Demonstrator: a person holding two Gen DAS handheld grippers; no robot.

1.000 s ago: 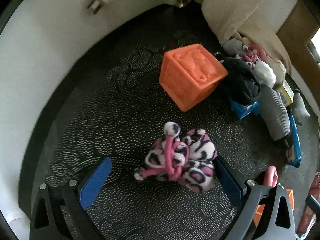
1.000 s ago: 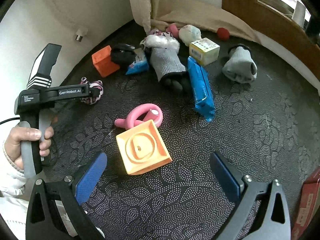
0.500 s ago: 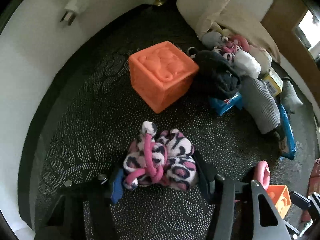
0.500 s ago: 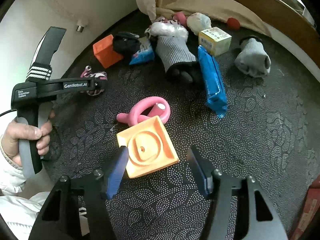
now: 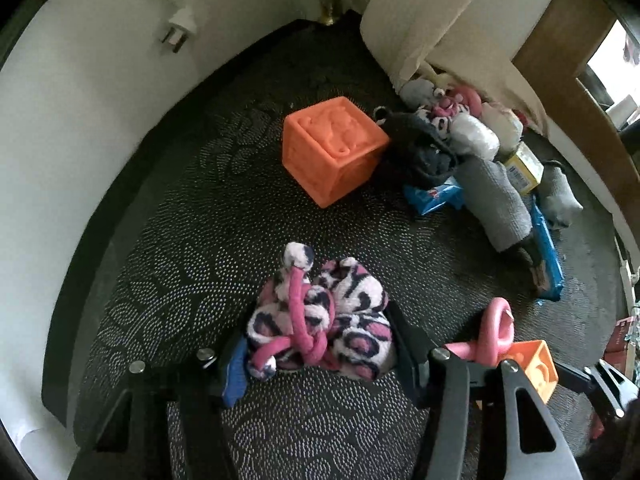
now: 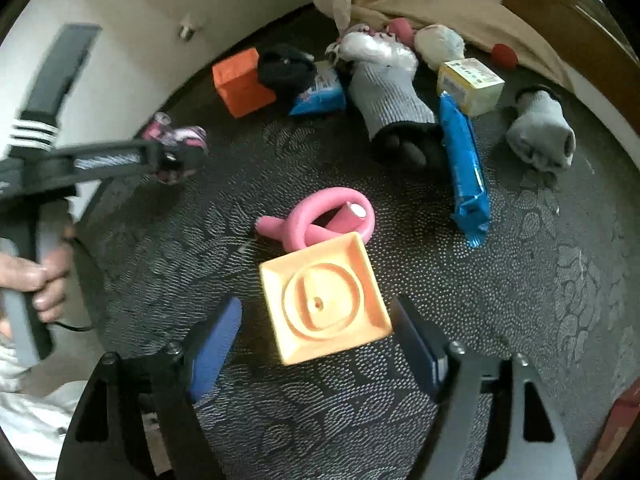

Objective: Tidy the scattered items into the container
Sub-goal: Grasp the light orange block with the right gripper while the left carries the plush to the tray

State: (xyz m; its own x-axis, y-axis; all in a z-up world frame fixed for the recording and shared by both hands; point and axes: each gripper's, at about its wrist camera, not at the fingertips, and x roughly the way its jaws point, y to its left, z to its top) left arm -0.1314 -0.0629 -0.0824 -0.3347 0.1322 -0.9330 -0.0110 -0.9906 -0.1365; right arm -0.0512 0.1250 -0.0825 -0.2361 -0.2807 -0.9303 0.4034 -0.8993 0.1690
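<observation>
A pink, black and white plush knot toy (image 5: 320, 320) sits on the dark patterned carpet, and my left gripper (image 5: 320, 358) is shut on it from both sides. The right wrist view shows the same toy (image 6: 176, 136) at the tip of the hand-held left gripper (image 6: 176, 160). My right gripper (image 6: 316, 340) stands open around a pale orange square block (image 6: 324, 300). Its right finger touches the block's corner, and a narrow gap shows on the left. A pink ring toy (image 6: 320, 220) lies just behind that block.
An orange cube (image 5: 332, 148), black sock (image 5: 416, 148), grey glove (image 6: 388, 92), blue packet (image 6: 464, 164), yellow box (image 6: 468, 76) and grey sock (image 6: 540, 132) lie further back by beige cloth (image 6: 440, 0). A white wall (image 5: 80, 120) runs along the left. A hand (image 6: 40, 276) holds the left gripper.
My left gripper closed onto the plush toy. My right gripper narrowed its fingers and moved forward, so the pale orange block now sits between them.
</observation>
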